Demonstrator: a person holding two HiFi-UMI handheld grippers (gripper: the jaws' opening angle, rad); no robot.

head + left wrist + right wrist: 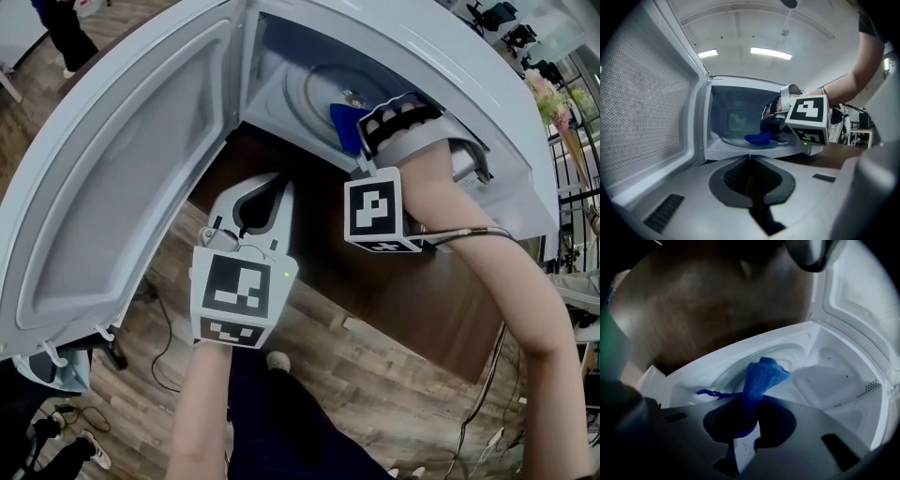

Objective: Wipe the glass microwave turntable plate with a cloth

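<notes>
Wood-plank floor (375, 375) below. White microwave (450, 56), door open. The smooth round glass turntable plate (317, 94) is seen just ahead of the right gripper (749, 401), jaws pinched on a woven blue cloth (761, 376). Wiping is judged under way, extent unclear. Left gripper (750, 157): jaws are pressed together, empty.

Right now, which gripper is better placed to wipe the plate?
Right. The right gripper is inside the microwave, jaws shut on the cloth at the plate. The left gripper is outside, jaws shut and empty.
</notes>
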